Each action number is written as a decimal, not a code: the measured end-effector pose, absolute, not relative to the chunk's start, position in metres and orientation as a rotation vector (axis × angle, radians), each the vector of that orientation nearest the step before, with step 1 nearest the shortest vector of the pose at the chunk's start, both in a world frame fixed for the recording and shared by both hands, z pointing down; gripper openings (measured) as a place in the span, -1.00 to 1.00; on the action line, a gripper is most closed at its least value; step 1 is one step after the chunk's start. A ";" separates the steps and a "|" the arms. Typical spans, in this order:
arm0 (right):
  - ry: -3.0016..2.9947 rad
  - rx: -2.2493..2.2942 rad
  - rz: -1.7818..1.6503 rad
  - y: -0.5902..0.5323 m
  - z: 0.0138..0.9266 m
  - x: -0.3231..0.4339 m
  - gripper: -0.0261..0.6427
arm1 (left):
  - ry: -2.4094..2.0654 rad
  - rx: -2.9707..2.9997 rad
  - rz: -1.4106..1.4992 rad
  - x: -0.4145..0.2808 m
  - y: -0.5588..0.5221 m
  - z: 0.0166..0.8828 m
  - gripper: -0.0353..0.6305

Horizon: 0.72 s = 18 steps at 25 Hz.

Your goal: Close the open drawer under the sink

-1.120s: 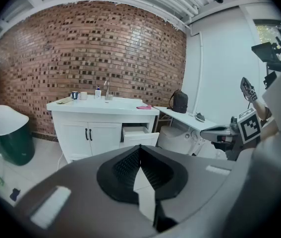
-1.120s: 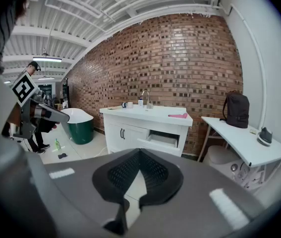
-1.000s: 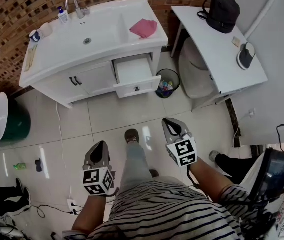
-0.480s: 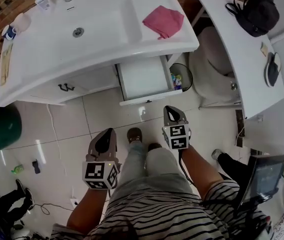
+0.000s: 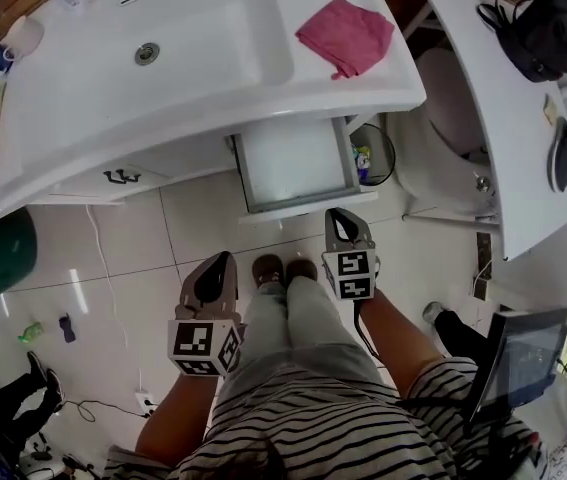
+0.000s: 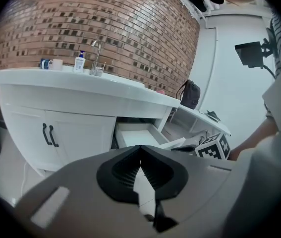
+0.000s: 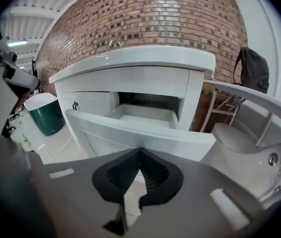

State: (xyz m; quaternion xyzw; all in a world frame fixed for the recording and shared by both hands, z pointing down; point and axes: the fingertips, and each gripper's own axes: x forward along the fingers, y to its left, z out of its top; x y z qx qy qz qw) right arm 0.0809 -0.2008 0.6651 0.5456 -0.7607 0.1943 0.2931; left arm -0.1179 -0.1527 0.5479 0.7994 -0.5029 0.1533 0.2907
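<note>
Pale tiled floor point(image 5: 113, 268) spreads below a white sink cabinet point(image 5: 63, 183) that stands against a brick wall point(image 7: 155, 14). Over the tiles, the left tongs point(image 5: 225, 260) point toward the cabinet, jaws clenched tip to tip on nothing. They hang well short of the cabinet, off the drawer's left corner. The right tongs point(image 5: 339, 214) are likewise pressed together and empty, with their tips just beside the right end of the drawer front. In the right gripper view the white front panel fills the space right past the jaws, but whether the tips touch it is hard to say. Between the two tongs the person's shoes point(image 5: 285, 268) stand side by side on the floor.

The drawer point(image 5: 288, 163) is pulled out, open, from under the right part of the sink tabletop point(image 5: 213, 108), its white inside showing. To its left are two cabinet doors with black handles point(image 5: 121, 176). On the tabletop's right end, beside the basin point(image 5: 193, 38), lies a pink cloth point(image 5: 346, 33). Right of the drawer, a small waste bin point(image 5: 387, 143) sits on the floor between the cabinet and a white side tabletop point(image 5: 493, 118). That tabletop carries a black bag point(image 5: 541, 30) near its far edge. A green bin point(image 5: 3, 253) stands at the cabinet's left end.
</note>
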 end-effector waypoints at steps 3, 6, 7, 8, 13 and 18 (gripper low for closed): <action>-2.048 1.454 0.502 -0.211 0.665 0.081 -0.92 | -1.355 2.137 0.387 -0.112 -0.160 0.545 -0.84; -2.063 1.460 0.496 -0.222 0.667 0.079 -0.92 | -1.355 2.141 0.374 -0.106 -0.163 0.545 -0.84; -2.069 1.462 0.489 -0.227 0.667 0.078 -0.92 | -1.357 2.141 0.367 -0.105 -0.165 0.545 -0.84; -2.076 1.465 0.483 -0.231 0.666 0.078 -0.92 | -1.360 2.142 0.363 -0.104 -0.167 0.544 -0.84; -2.108 1.482 0.434 -0.260 0.666 0.075 -0.92 | -1.398 2.144 0.345 -0.108 -0.181 0.545 -0.84; -2.132 1.516 0.399 -0.289 0.666 0.072 -0.92 | -1.439 2.137 0.324 -0.118 -0.196 0.550 -0.84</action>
